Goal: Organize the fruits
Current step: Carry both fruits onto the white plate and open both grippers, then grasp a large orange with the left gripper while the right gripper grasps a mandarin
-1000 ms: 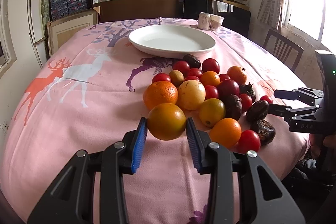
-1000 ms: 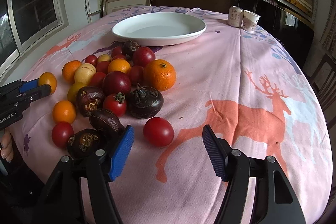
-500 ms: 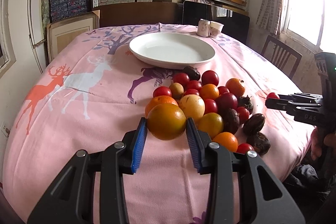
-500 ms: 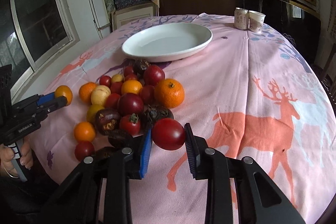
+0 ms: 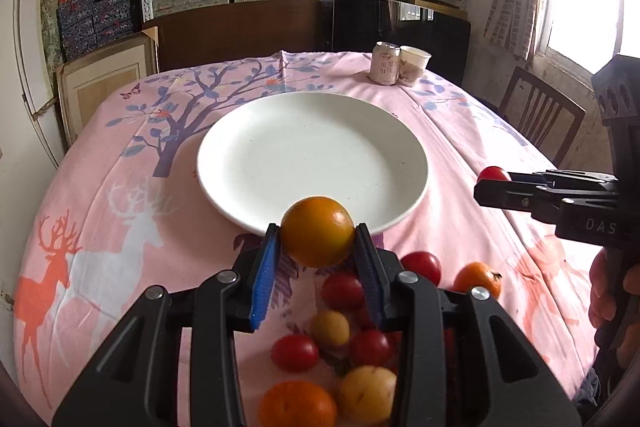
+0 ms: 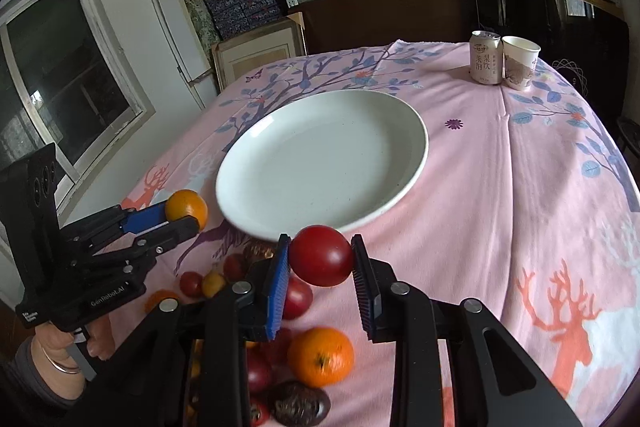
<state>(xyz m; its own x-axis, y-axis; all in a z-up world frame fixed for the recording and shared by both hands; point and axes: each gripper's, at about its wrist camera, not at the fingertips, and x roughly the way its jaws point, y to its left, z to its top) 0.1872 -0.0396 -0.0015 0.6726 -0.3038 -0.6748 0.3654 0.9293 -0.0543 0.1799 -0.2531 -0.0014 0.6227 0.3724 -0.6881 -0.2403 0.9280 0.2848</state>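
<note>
My left gripper [image 5: 316,245] is shut on an orange [image 5: 317,231] and holds it in the air just before the near rim of the empty white plate [image 5: 312,147]. My right gripper [image 6: 320,259] is shut on a red tomato [image 6: 321,255], also raised at the plate's [image 6: 320,163] near rim. Each gripper shows in the other's view: the right one [image 5: 486,183] to the plate's right, the left one [image 6: 180,215] to its left. The pile of fruits [image 5: 344,327] lies on the pink tablecloth below both grippers, partly hidden by them; it also shows in the right wrist view [image 6: 304,343].
A drink can [image 5: 385,63] and a paper cup [image 5: 414,65] stand at the table's far edge. A wooden chair [image 5: 540,115] stands at the right. Shelves with boxes fill the back wall. The round table drops away on all sides.
Both grippers have risen and moved forward from the fruit pile to the plate's near rim, each carrying its fruit. The right gripper closed on the tomato one second ago.
</note>
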